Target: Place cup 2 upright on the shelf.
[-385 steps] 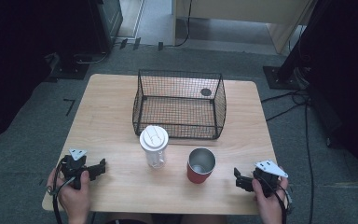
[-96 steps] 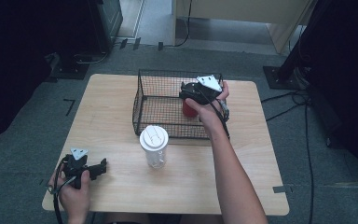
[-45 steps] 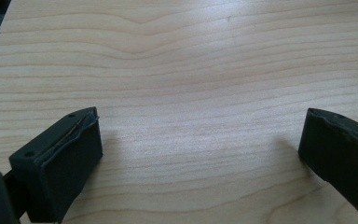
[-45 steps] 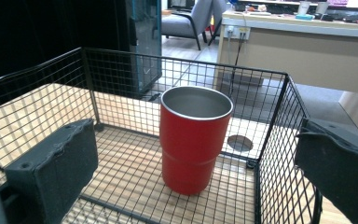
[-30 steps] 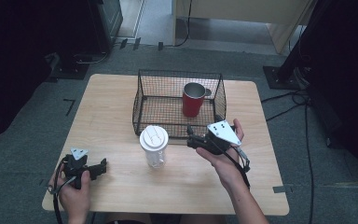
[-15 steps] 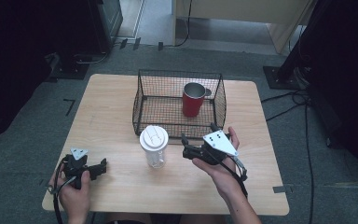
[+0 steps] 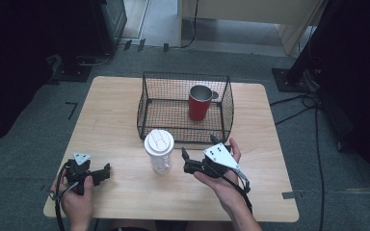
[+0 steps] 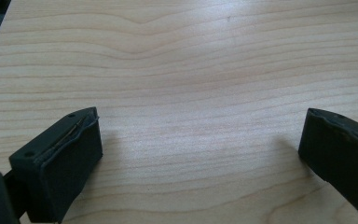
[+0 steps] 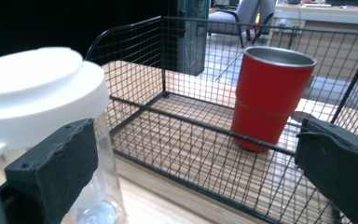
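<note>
Right gripper [image 7: 187,162] of mine is spread wide and holds nothing; it hovers low over the table [image 7: 115,110], just to the right of the clear cup [image 7: 159,153] with the white lid [image 7: 159,142], and its jaws point toward that cup. From the right gripper view I see the cup [image 9: 42,135] very near to one jaw, not between the two, so I judge that the grasp is not yet made. The cup stands upright at the front of the table, just before the wire basket [image 7: 147,103], and the red tumbler [image 7: 200,102] stands already inside the basket at its right side. To do this step well, I think I should bring the jaws level and slide them so that the transparent body comes into the middle between them, below the lid, because the lid is wider and could come off if I squeeze it. The plastic wall looks thin, so a gentle closing is better than a hard one. I should also keep apart from the front wall of the basket, which is near behind the cup, and not push the cup sideways, since it could tip. Left gripper [image 7: 92,173] rests at the front left of the table, also spread with nothing between the jaws, well apart from the cup, and it can remain there.
</note>
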`<state>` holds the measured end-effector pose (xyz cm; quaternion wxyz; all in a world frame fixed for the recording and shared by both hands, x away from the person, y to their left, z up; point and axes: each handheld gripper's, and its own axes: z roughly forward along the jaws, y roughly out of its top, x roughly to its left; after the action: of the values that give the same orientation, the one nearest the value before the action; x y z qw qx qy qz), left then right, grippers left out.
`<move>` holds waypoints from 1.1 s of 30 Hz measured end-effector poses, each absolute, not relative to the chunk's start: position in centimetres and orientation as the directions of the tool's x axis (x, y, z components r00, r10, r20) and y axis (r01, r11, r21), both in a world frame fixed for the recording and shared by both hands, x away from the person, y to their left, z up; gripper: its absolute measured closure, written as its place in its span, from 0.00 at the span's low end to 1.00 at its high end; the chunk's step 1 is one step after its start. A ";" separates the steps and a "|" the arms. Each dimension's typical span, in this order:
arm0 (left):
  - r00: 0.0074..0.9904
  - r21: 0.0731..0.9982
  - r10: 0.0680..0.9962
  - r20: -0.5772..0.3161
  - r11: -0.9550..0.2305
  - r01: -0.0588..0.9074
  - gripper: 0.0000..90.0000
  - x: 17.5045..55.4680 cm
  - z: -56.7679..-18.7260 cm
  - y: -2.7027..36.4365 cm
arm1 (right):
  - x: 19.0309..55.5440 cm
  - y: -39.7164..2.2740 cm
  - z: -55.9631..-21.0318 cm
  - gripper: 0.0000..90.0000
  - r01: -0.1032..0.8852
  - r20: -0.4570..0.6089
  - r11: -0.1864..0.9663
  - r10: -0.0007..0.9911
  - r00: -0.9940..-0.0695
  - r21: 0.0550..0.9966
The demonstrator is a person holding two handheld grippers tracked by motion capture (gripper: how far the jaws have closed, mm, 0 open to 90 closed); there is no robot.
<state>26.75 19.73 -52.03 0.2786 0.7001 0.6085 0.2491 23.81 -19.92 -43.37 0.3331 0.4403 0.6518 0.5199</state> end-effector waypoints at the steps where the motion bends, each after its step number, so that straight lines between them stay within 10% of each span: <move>1: 0.135 0.693 0.991 0.010 -0.104 0.713 0.00 26.7 -52.0 19.7 | 23.8 -19.8 -43.5 0.00 0.231 0.026 0.071 0.919 -0.393 0.970; 33: 0.136 0.693 0.991 0.009 -0.104 0.713 0.00 26.7 -52.0 19.7 | 23.0 -16.9 -45.1 0.00 0.251 0.049 0.079 0.883 -0.467 0.965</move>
<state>26.75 19.73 -52.03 0.2786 0.7001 0.6085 0.2489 23.01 -16.88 -45.08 0.2973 0.4219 0.6716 0.5316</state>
